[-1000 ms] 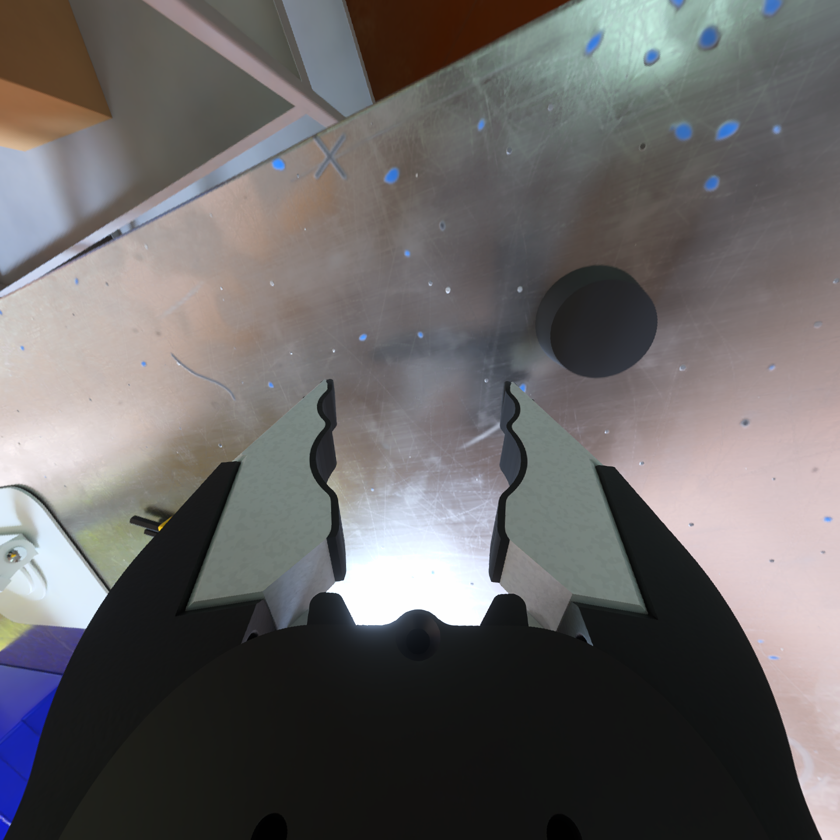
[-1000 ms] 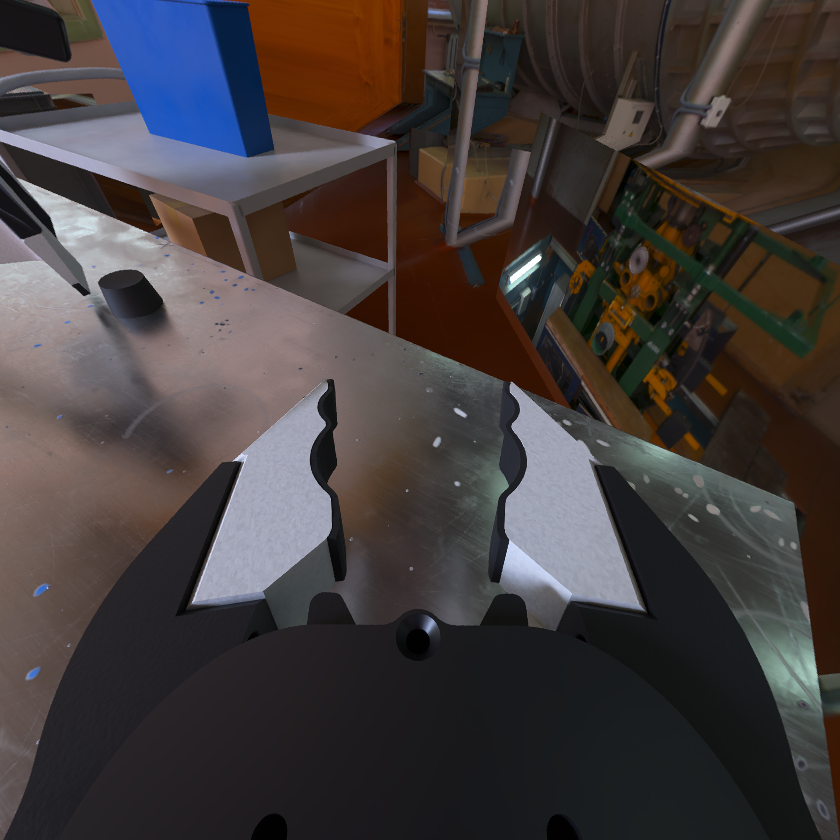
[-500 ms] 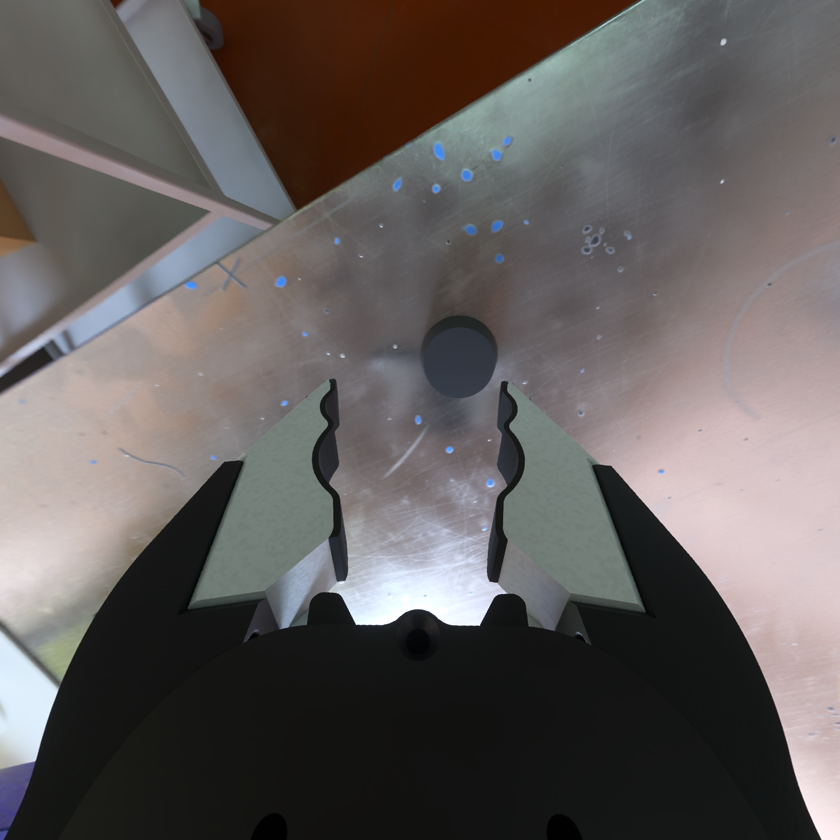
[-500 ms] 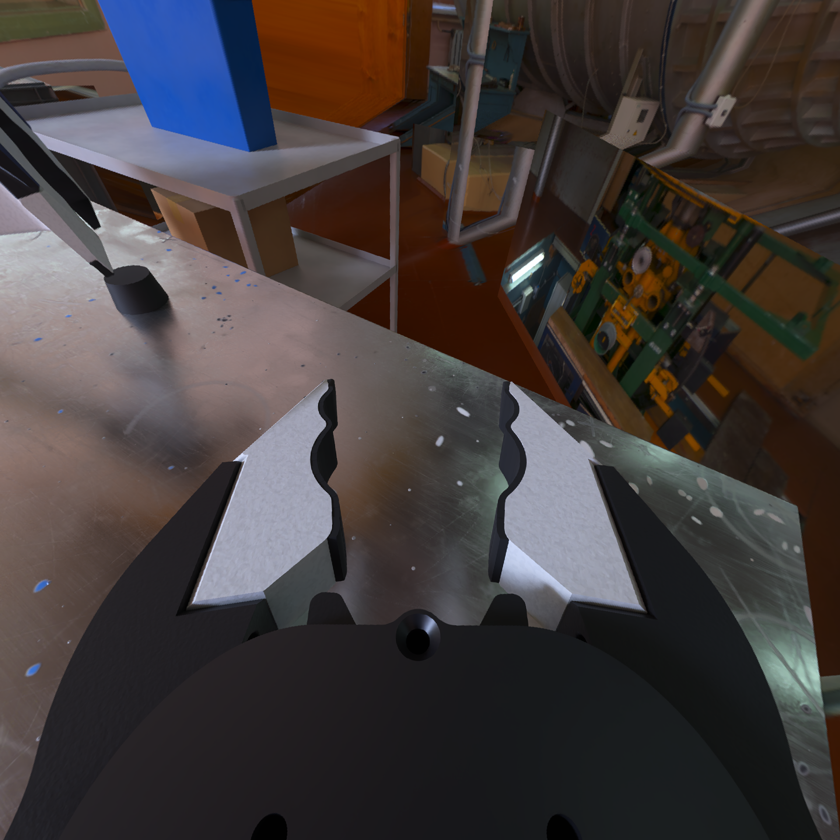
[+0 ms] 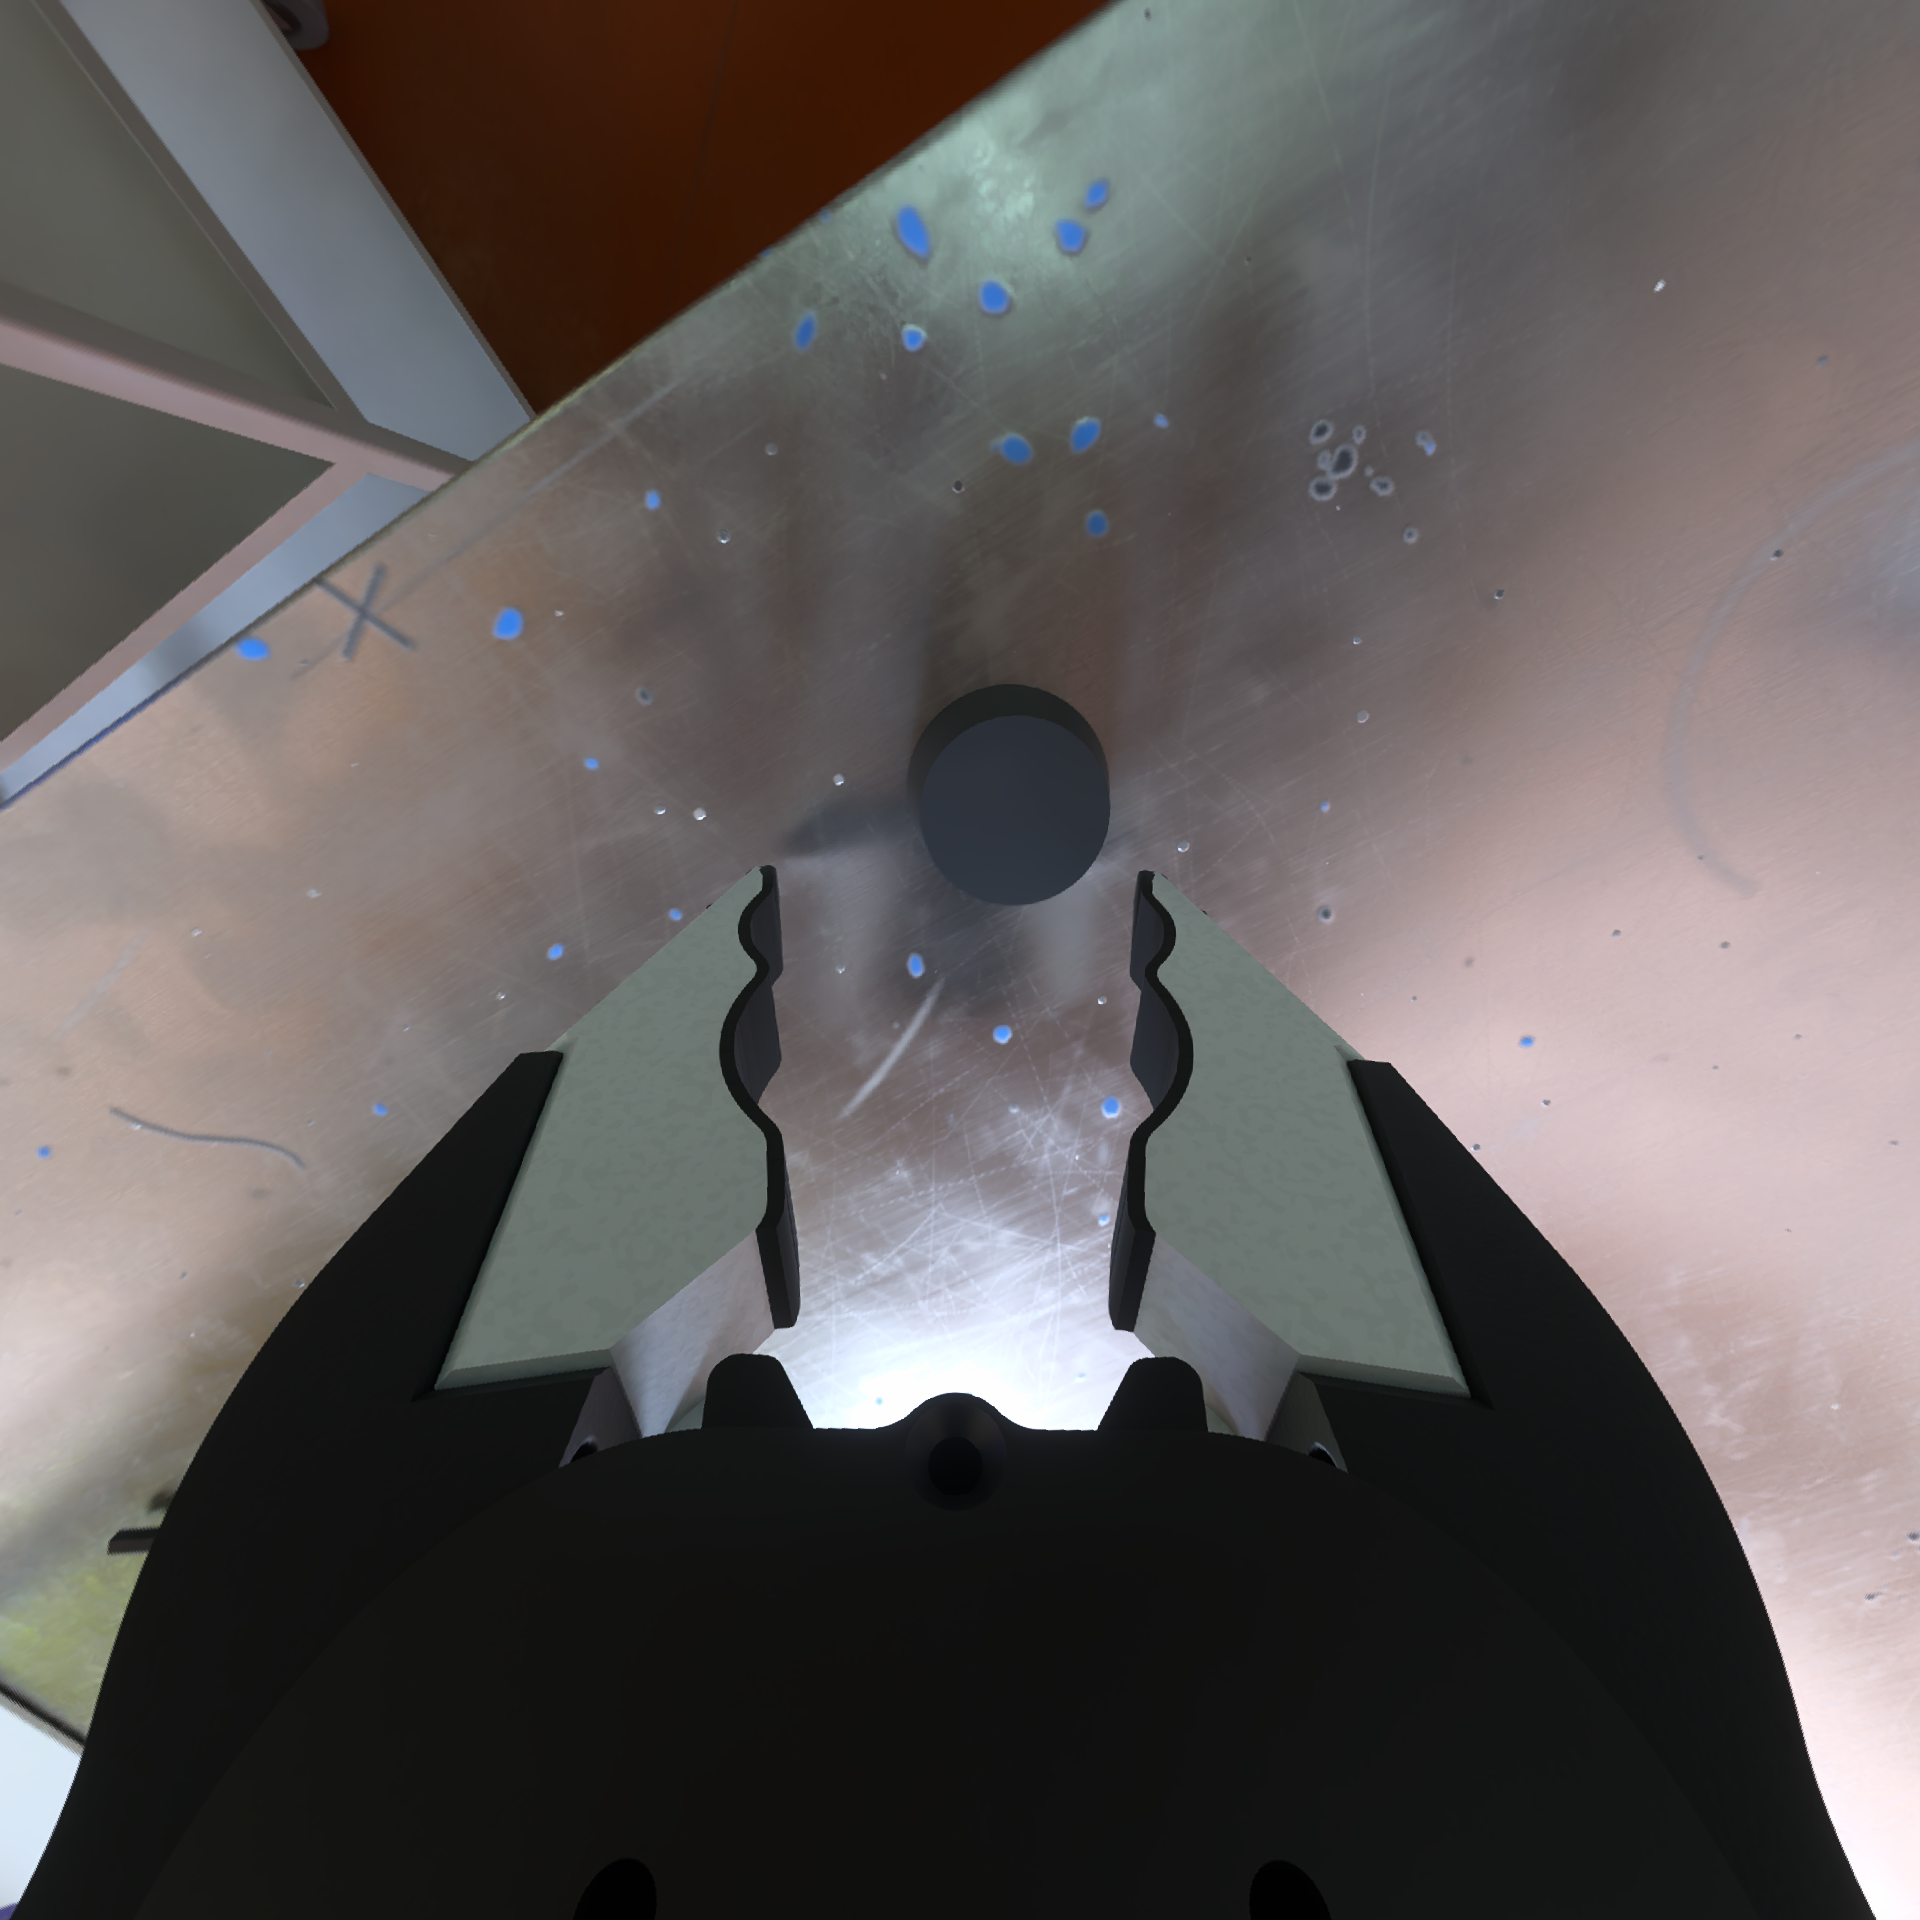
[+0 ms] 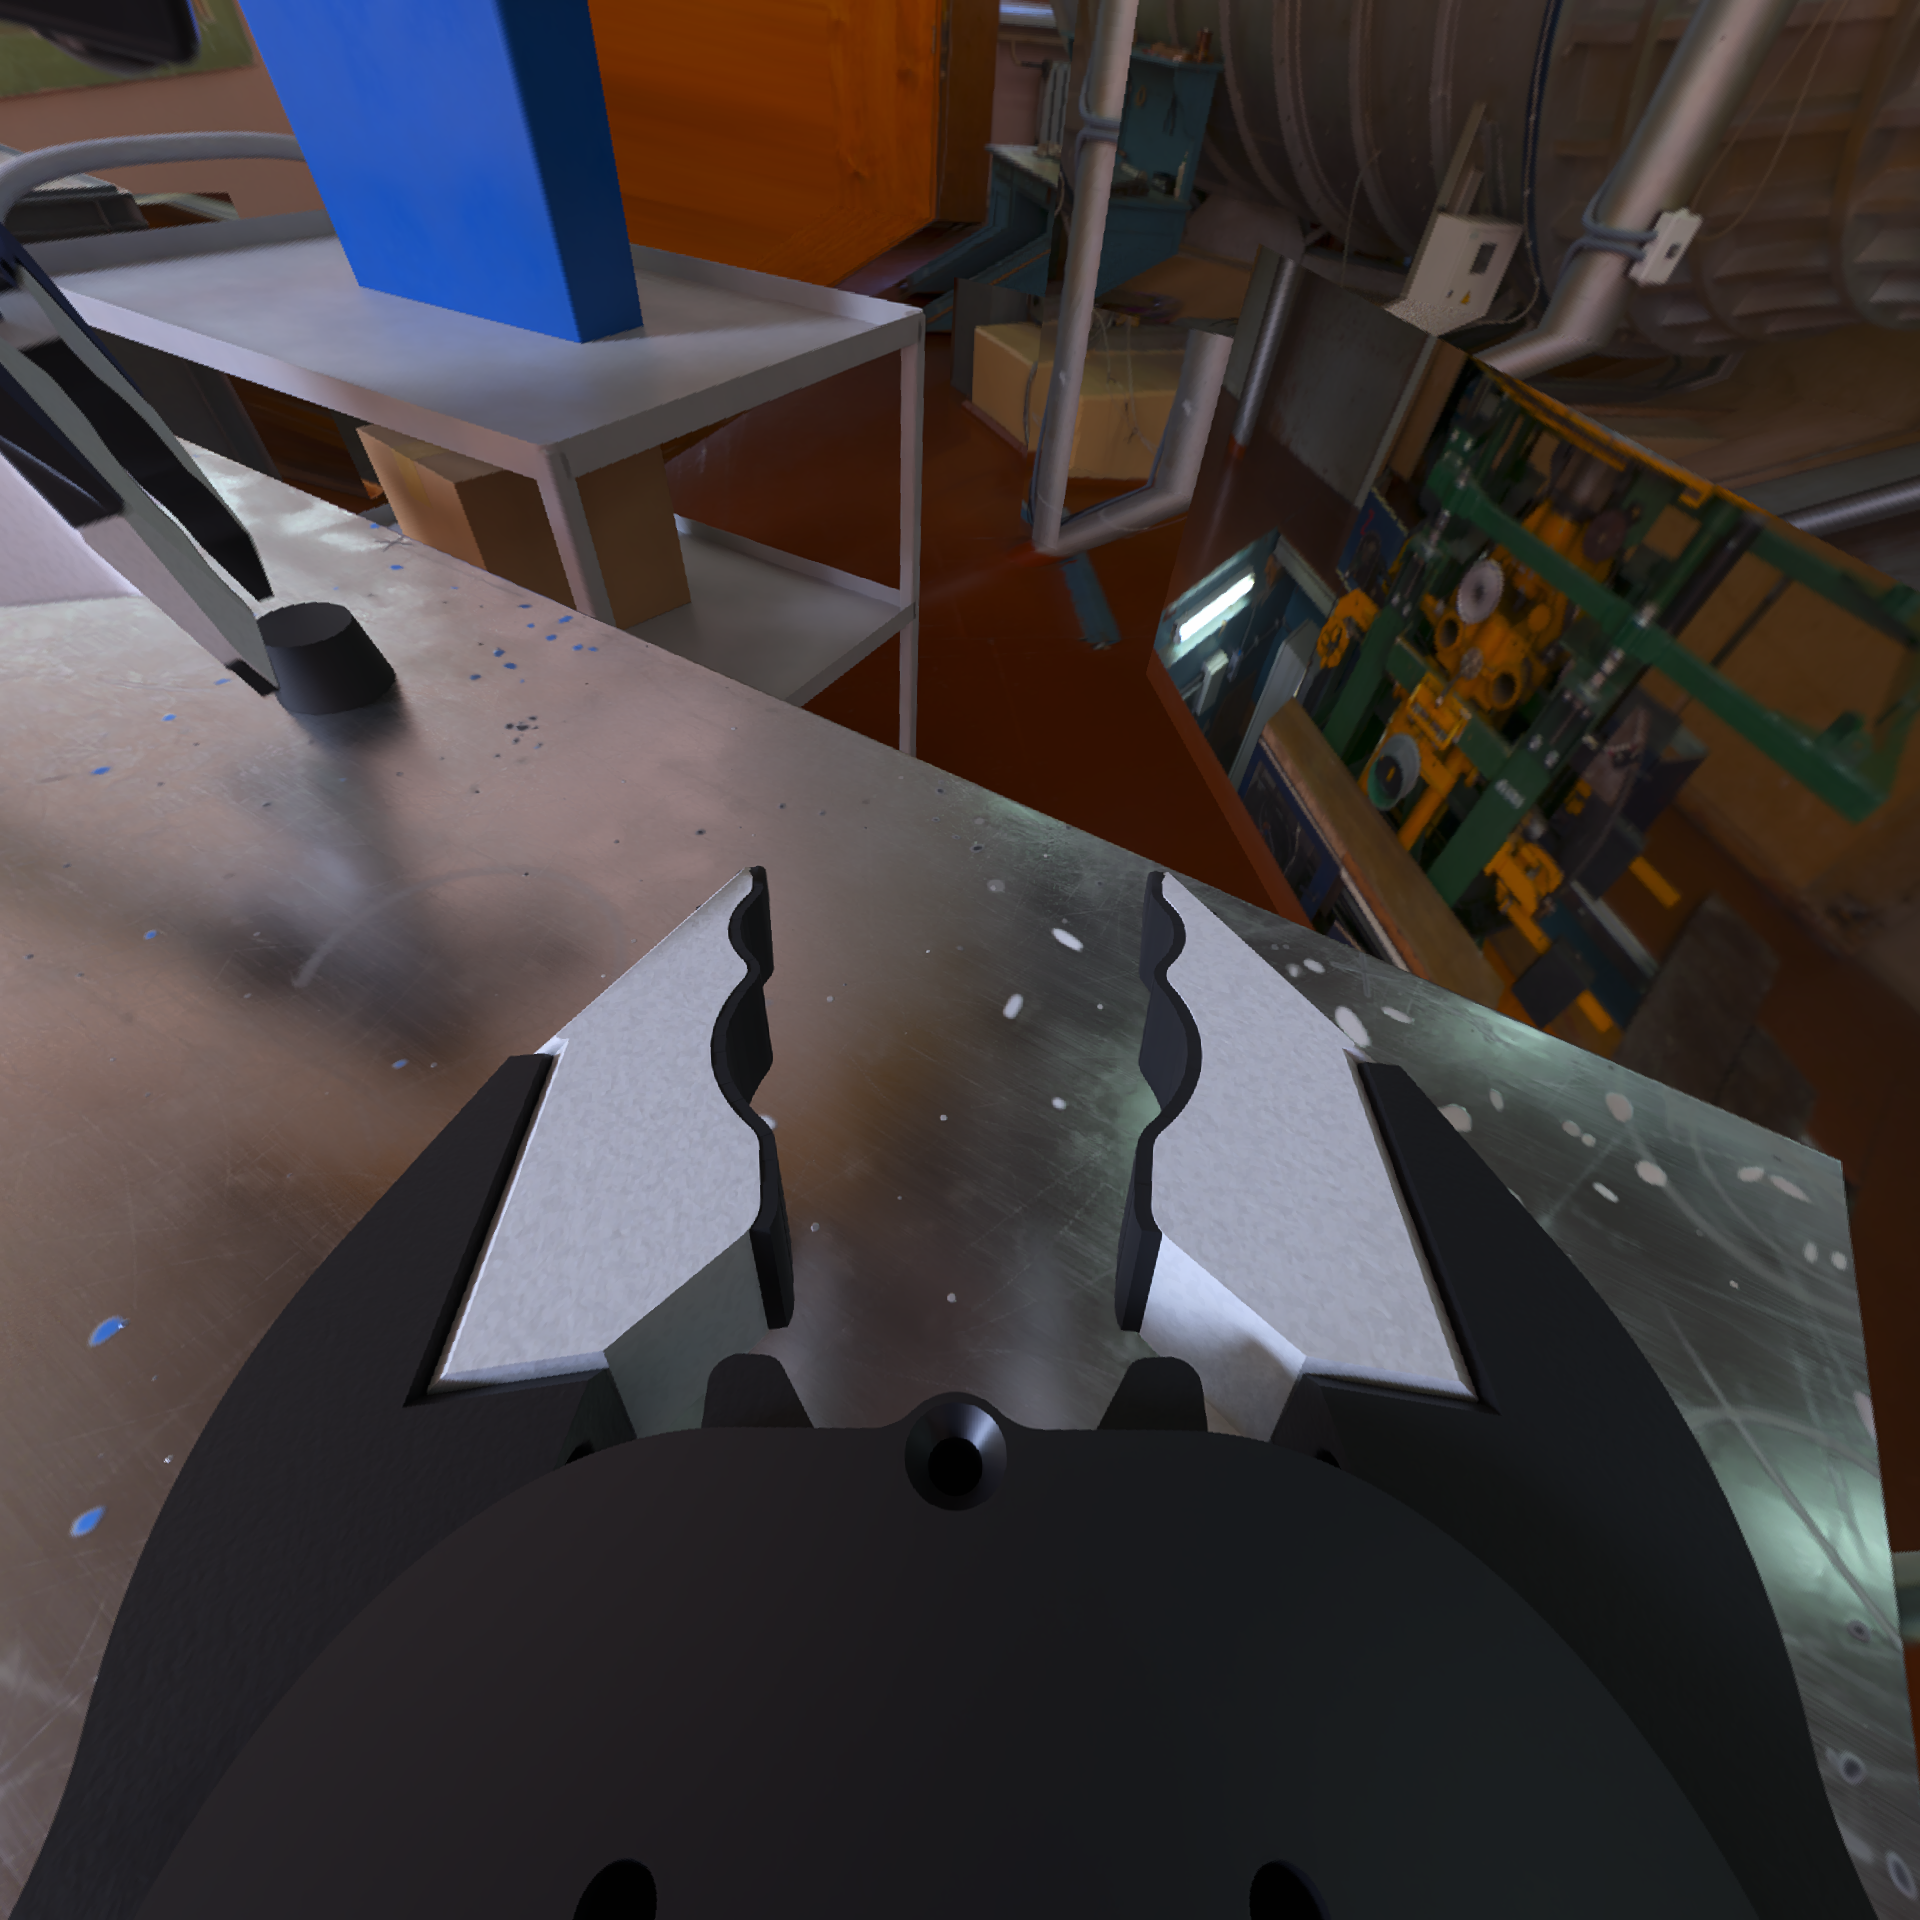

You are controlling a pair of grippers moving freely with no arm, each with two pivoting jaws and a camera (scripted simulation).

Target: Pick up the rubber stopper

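The rubber stopper is a dark, round, tapered plug standing upright on the scratched metal table. My left gripper is open and points down at the table, its fingertips just short of the stopper, which sits slightly right of the gap's centre line. In the right wrist view the stopper stands at the far left, with a finger of the left gripper touching or almost touching its left side. My right gripper is open and empty, low over the table, well away from the stopper.
The table edge runs diagonally just beyond the stopper, with red-brown floor below. A grey shelf unit carrying a blue box stands past that edge. Pipes and green and yellow machinery fill the background.
My left gripper swung over until the stopper came in line with its open fingers, then dropped closer, so the stopper looks larger. In the right wrist view, the left gripper's finger came down beside the stopper.
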